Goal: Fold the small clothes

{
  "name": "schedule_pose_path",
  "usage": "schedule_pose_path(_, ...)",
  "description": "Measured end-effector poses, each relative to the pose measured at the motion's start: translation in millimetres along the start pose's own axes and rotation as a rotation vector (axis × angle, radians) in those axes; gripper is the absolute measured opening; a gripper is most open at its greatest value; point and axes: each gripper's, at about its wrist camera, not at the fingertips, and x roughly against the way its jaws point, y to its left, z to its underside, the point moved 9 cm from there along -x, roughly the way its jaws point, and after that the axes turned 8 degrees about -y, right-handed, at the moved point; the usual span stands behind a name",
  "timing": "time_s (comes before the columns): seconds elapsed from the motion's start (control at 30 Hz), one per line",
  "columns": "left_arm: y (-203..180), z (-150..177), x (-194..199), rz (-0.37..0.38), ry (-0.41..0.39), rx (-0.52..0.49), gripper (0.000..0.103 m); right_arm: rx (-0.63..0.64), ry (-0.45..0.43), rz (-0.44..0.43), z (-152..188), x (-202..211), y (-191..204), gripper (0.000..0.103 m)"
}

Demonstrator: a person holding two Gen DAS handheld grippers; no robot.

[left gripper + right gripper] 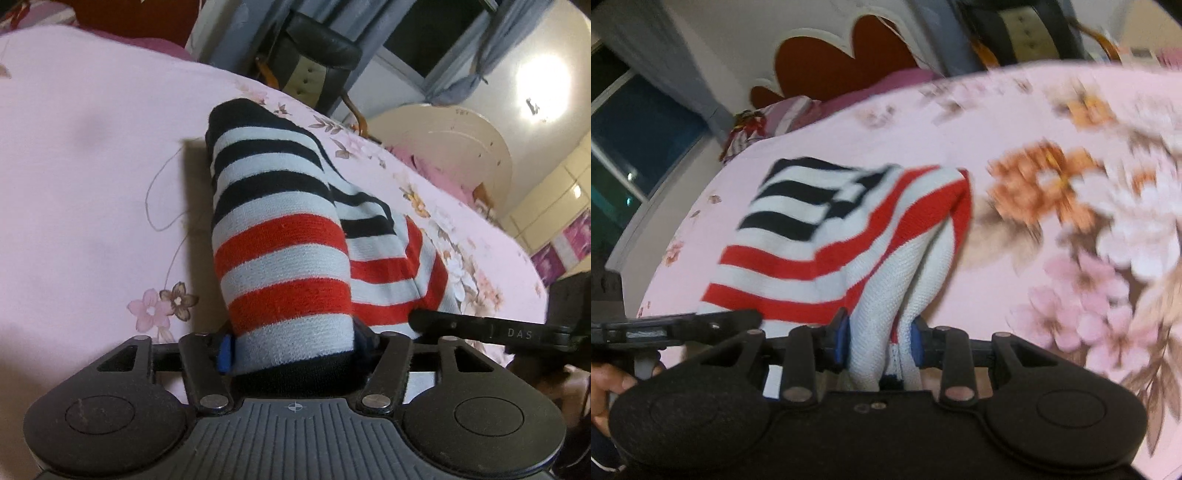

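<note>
A small striped garment (280, 236), white with red and navy bands, lies folded on a pink floral bedsheet (92, 155). My left gripper (295, 349) is shut on its near white and navy edge. My right gripper (879, 343) is shut on a white bunched edge of the same garment (820, 236). A finger of the right gripper (480, 328) comes in from the right in the left wrist view, touching the garment's red edge. The left gripper (683, 325) shows at the left of the right wrist view, beside the cloth.
The bedsheet (1071, 229) carries large flower prints. A dark chair (314, 59), grey curtains (461, 74) and a window stand beyond the bed. A red and white headboard (849, 55) and a pillow (768, 122) are at the far end.
</note>
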Motion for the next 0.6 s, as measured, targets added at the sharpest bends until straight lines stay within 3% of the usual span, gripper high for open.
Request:
schedule_pose_path(0.1,7.9,5.2,-2.7,0.030,-0.013,0.018,0.068,-0.094,-0.006,-0.028,1.3,-2.9,-7.4,0.032)
schedule_pose_path(0.23,11.3,4.0,0.4,0.065,-0.012,0.045,0.073,-0.118,-0.004,-0.034,3.5,-2.0,-11.5,0.036)
schedule_pose_path(0.3,13.9,-0.7,12.7,0.031,-0.029,0.031,0.084,-0.143,0.004,-0.027,0.4,5.4,-15.2,0.045)
schedule_pose_path(0.37,15.6,-8.0,34.6,-0.013,-0.077,-0.028,0.084,-0.123,-0.034,-0.001,-8.5,20.5,-17.3,0.042)
schedule_pose_path(0.43,10.7,-16.6,51.6,-0.046,-0.132,-0.094,0.082,-0.052,-0.074,0.023,-20.4,37.5,-14.4,0.030)
schedule_pose_path(0.47,3.5,-23.3,55.9,-0.047,-0.159,-0.128,0.072,-0.012,-0.086,0.023,-25.3,43.5,-8.6,0.022)
schedule_pose_path(0.5,-5.3,-28.2,58.6,-0.030,-0.172,-0.153,0.063,0.042,-0.098,0.023,-29.4,49.8,0.7,0.022)
schedule_pose_path(0.6,-39.5,-30.7,51.5,-0.018,-0.176,-0.274,0.063,0.175,-0.099,0.017,-32.7,49.3,27.4,0.022)
